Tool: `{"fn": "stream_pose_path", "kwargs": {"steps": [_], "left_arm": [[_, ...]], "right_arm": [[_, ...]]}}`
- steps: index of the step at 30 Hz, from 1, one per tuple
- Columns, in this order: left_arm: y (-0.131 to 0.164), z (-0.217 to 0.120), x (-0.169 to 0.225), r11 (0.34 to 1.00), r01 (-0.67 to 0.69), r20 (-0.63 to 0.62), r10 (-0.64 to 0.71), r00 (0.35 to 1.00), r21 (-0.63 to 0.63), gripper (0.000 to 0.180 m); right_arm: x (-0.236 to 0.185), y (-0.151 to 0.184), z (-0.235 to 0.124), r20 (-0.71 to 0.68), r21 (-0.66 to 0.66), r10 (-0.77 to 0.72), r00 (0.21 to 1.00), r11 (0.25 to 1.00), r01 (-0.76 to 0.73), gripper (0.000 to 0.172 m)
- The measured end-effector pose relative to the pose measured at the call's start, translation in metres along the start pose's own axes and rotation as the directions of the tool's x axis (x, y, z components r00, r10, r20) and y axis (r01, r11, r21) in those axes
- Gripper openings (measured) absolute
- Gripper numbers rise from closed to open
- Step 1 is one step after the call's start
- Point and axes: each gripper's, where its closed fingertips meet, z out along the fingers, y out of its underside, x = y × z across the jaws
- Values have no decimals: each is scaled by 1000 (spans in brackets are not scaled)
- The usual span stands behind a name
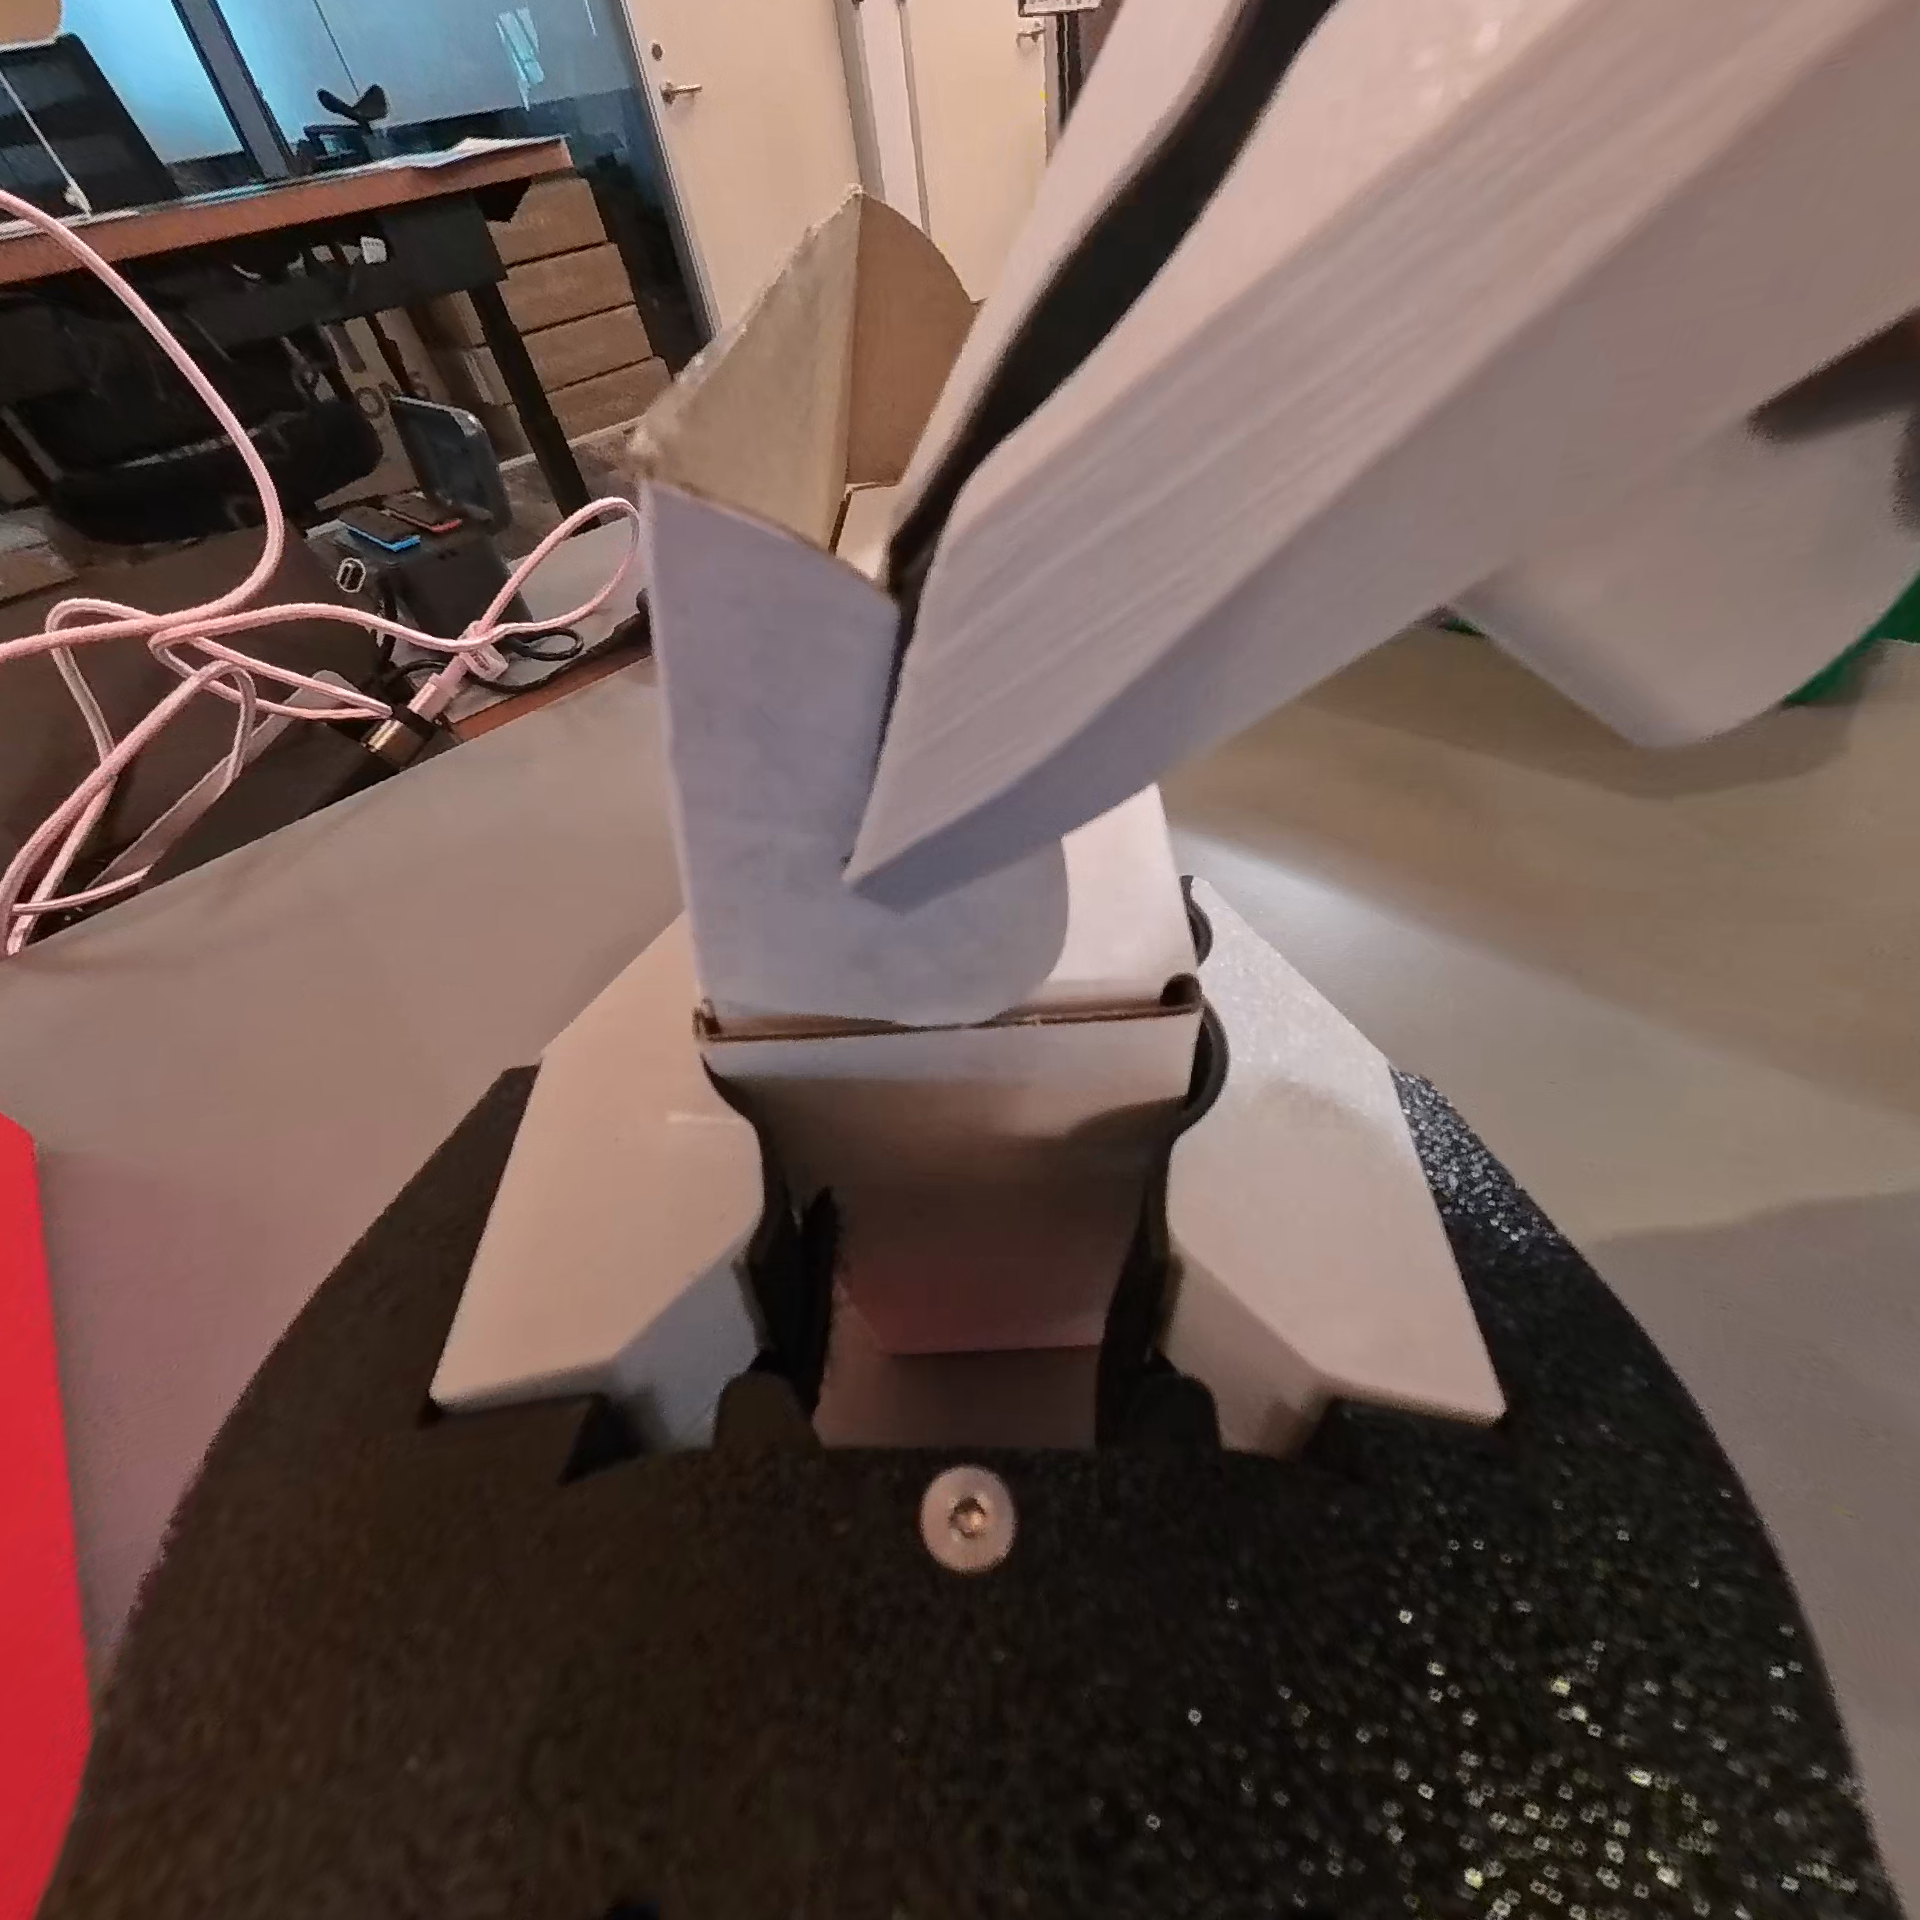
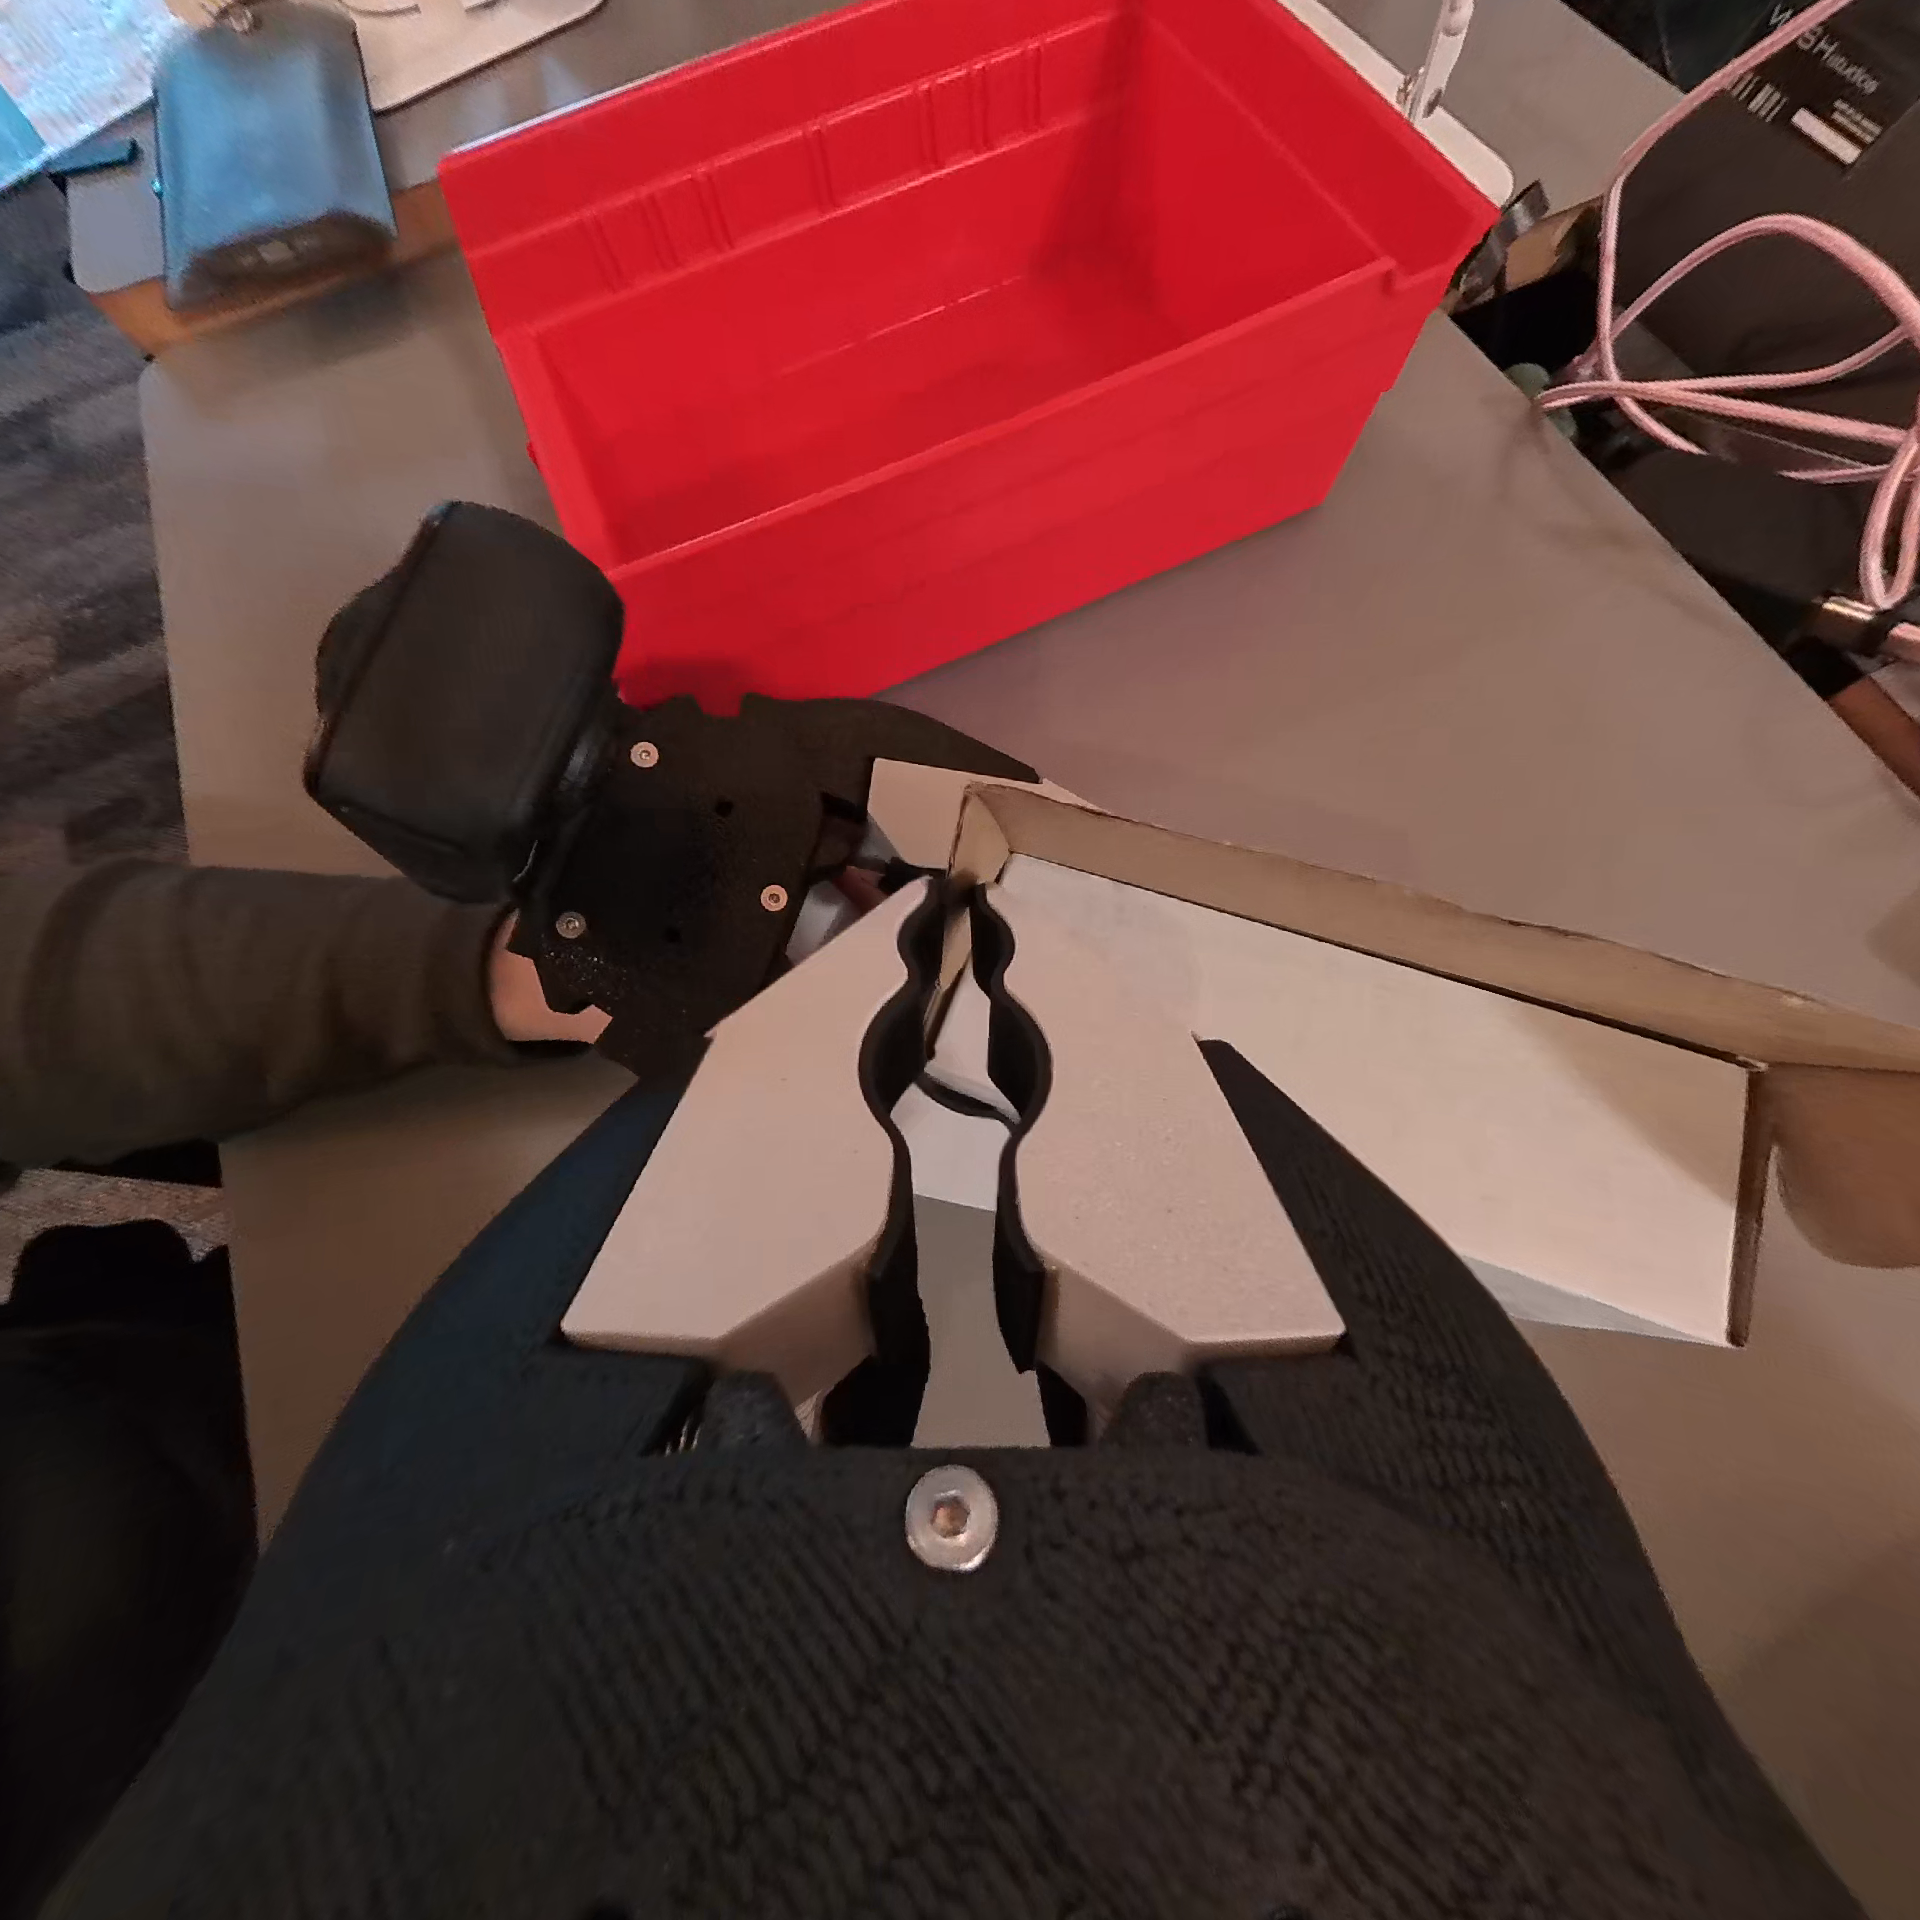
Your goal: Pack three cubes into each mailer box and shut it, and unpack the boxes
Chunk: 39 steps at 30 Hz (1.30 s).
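Observation:
A white mailer box [image 1: 935,1101] lies on the grey table [image 1: 312,987], its narrow end between my left gripper's [image 1: 940,997] fingers, whose pads press on both side walls. The lid [image 2: 1351,1049] is raised and tilted, brown on its inner side. My right gripper [image 2: 951,914] is shut on the lid's side flap [image 1: 769,727] at the corner; its white fingers [image 1: 1143,540] come in from the upper right in the left wrist view. The left gripper's black body [image 2: 675,862] shows beside the box in the right wrist view. The box's inside is hidden.
A red plastic bin [image 2: 935,364] stands open behind the box; nothing shows on the visible part of its floor. Pink cables [image 2: 1766,364] hang at the table's right edge. A blue pouch [image 2: 270,166] lies at the far left. A person's sleeve [image 2: 208,987] reaches in from the left. The grippers' ends are close to 9 cm from one another.

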Motion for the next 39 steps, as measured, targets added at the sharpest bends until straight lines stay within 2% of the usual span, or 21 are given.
{"fn": "stream_pose_path", "kwargs": {"steps": [4, 8, 12, 22, 34, 37, 39], "left_arm": [[0, 0, 0, 1000, 1, 0, -1, 1000, -2, 77], [0, 0, 0, 1000, -6, 1, 6, 1000, -2, 78], [0, 0, 0, 1000, -1, -1, 1, 1000, -3, 77], [0, 0, 0, 1000, -2, 0, 2, 1000, -2, 77], [0, 0, 0, 1000, 3, -3, -3, 1000, 0, 77], [0, 0, 0, 1000, 7, -6, -7, 1000, -3, 77], [0, 0, 0, 1000, 6, -7, -6, 1000, -3, 78]], "right_arm": [[1, 1, 0, -50, -23, -73, 996, 997, 72, 2], [1, 2, -1, -29, -19, -74, 997, 997, 73, 2], [3, -1, -1, -70, -19, -100, 993, 995, 99, 1], [1, 0, -1, -43, -15, -40, 998, 999, 39, 2], [-3, 22, 5, -27, -142, -107, 994, 985, 103, 3], [-12, 26, -7, 17, -174, -92, 996, 980, 93, 6], [-13, 9, -26, -2, -83, -122, 993, 989, 121, 4]]}}
